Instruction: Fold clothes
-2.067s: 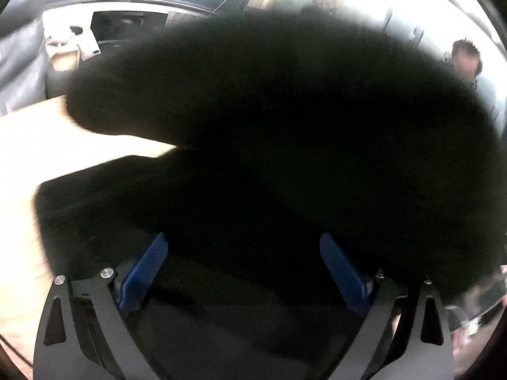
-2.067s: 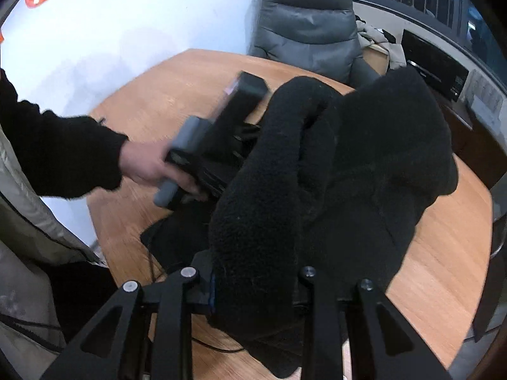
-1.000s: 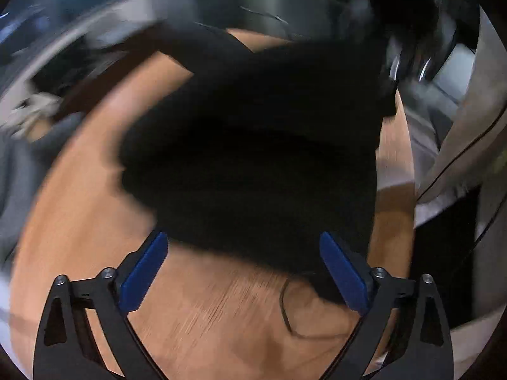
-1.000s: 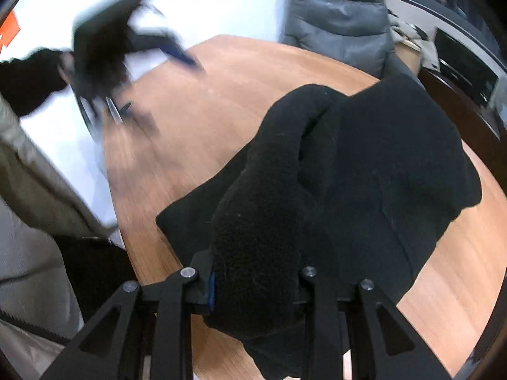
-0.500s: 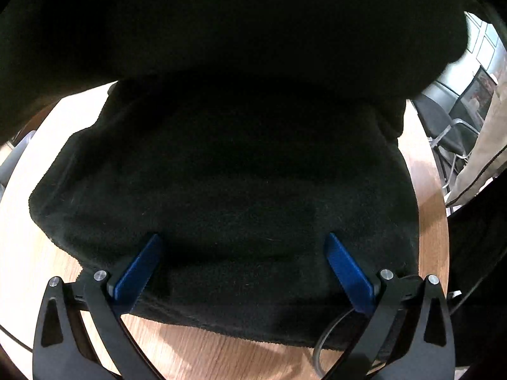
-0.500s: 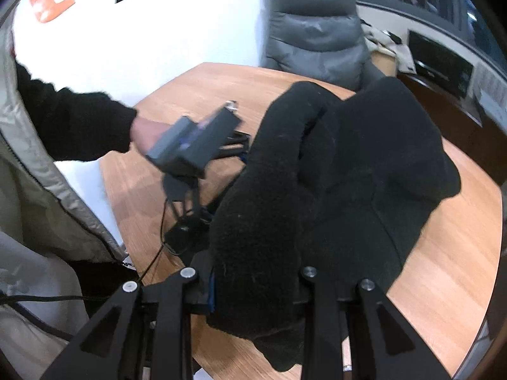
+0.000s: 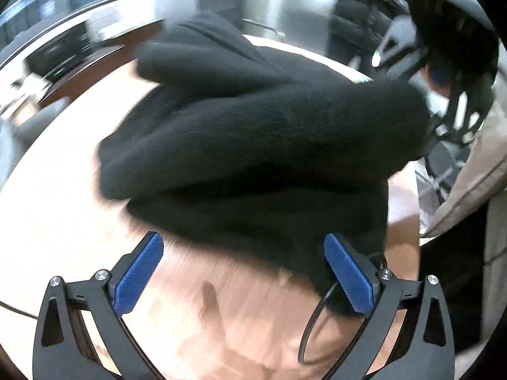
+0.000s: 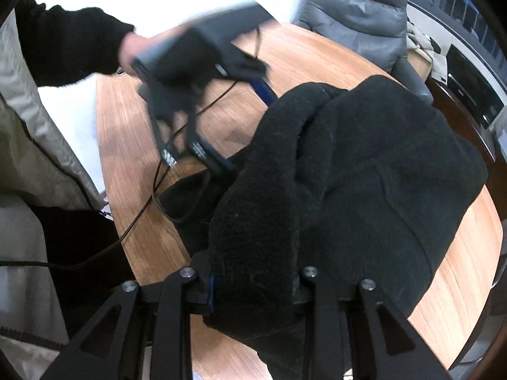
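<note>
**Inspector:** Across the middle of both frames lies the wooden tabletop [image 8: 304, 63], round-edged, running from upper centre to lower right in the right wrist view.

**Clerk:** And the garment?

**Inspector:** A black fleece garment [image 8: 364, 190] sits bunched on it, filling the centre and right of that frame. One thick roll of it runs down to the bottom centre, where the right tool [image 8: 253, 288] is clenched on it, the cloth packed between the fingers.

**Clerk:** What of the other view?

**Inspector:** Blurred. The same garment [image 7: 253, 145] heaps across the centre there; bare wood shows at lower centre.

**Clerk:** The left tool?

**Inspector:** Left tool [image 7: 244, 272] is released, blue pads spread wide at the bottom of its own frame, nothing between them; the garment's near edge lies just ahead. In the right wrist view it appears at upper left [image 8: 202, 72], held by a hand [image 8: 133, 49] in a black sleeve.

**Clerk:** Smaller items?

**Inspector:** A thin black cable [image 8: 177, 171] trails across the wood at left of centre. A grey armchair [image 8: 358, 22] stands at upper right.
</note>
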Tool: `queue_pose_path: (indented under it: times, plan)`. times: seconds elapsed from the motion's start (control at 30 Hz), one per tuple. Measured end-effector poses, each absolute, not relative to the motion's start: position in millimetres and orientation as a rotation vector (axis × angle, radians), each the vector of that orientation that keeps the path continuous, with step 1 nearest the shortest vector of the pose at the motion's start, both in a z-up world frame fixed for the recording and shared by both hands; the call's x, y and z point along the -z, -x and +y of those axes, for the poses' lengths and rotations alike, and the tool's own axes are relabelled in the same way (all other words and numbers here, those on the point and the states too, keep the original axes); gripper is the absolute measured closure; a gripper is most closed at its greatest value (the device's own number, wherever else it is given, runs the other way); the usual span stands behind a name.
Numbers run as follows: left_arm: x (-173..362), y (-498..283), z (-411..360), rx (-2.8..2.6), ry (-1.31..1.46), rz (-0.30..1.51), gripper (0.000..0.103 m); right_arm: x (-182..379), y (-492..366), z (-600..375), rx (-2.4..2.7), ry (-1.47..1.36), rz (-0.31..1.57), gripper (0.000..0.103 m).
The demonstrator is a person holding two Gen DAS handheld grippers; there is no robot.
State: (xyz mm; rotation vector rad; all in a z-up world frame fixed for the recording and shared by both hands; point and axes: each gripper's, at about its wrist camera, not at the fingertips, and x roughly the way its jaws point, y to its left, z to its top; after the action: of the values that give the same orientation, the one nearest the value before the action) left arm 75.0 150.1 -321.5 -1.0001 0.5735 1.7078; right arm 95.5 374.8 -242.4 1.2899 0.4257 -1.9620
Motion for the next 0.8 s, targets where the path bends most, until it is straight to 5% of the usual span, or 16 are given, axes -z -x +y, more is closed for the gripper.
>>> queue_pose_path:
  times: [0.1,0.17,0.23,0.53,0.8]
  plan:
    - [291.8,-78.5,115.9,-1.788,1.07,0.538,0.001,252.6,-95.7,361.7,1.936,-1.303,0.471,0.055]
    - [271.8,-80.2,109.9,-1.824,1.092,0.54,0.0,253.4,-97.4,350.8,1.908,-1.299,0.467,0.02]
    - [252.5,-81.8,103.7,-1.86,1.113,0.541,0.0,247.8,-102.1,340.9,1.882,-1.286,0.448,0.009]
    - [229.8,-94.3,128.0,-1.891,1.043,0.559,0.0,207.4,-100.4,399.8,1.876,-1.125,0.007,0.011]
    - [205.4,-98.5,141.1,-1.869,1.034,0.608,0.0,288.2,-74.6,336.4,1.695,-1.092,-0.237,0.014]
